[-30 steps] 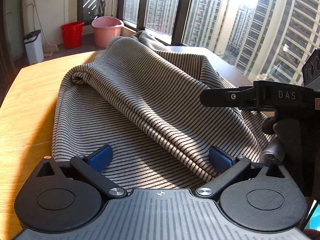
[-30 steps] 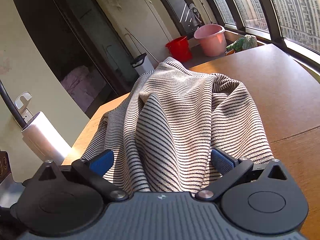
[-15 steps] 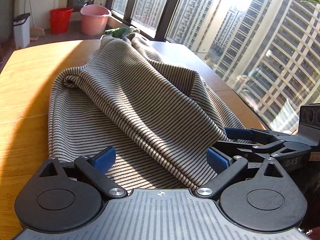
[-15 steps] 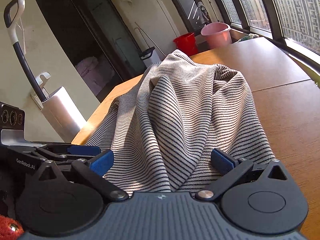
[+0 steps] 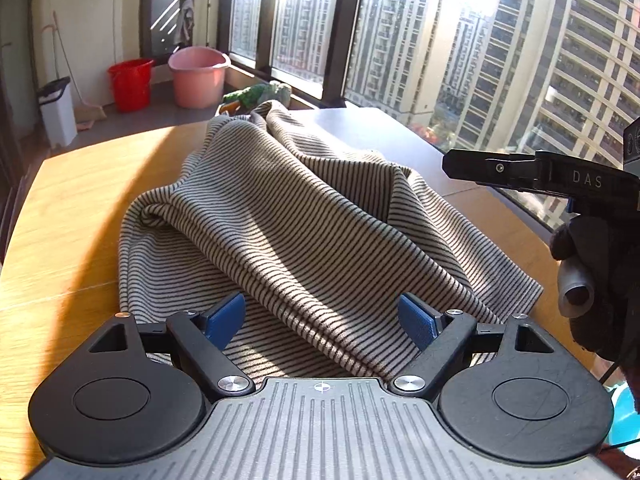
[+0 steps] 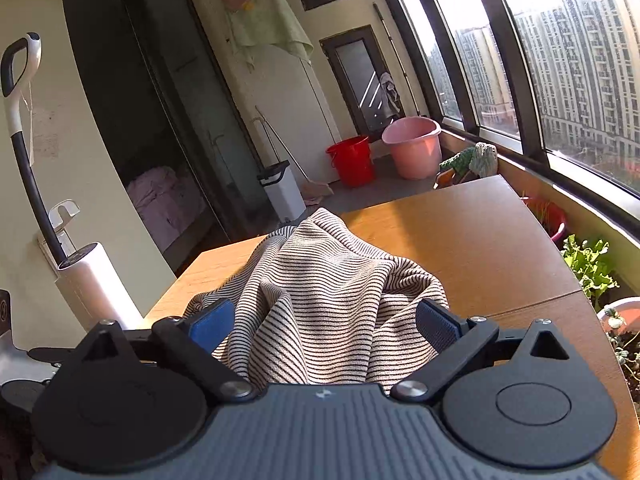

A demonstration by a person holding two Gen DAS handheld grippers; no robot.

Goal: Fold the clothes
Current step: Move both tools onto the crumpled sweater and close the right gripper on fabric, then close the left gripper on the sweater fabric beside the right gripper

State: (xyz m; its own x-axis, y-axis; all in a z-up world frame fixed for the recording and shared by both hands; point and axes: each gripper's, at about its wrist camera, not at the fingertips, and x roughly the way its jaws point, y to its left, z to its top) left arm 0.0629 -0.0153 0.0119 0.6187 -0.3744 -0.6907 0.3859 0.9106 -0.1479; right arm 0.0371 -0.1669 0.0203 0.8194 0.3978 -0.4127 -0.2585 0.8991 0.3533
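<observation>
Beyond your table (image 5: 72,216) stand a red bucket (image 5: 131,83) and a pink bucket (image 5: 198,76), contents hidden. The striped garment (image 5: 304,236) lies bunched in ridged folds on the table. Your left gripper (image 5: 320,322) and right gripper (image 6: 326,326) have spread jaws that have just been closing, cloth between them, unpinched.

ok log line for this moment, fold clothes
left gripper: closing, open | right gripper: closing, open | striped garment: bunched between both, on table
</observation>
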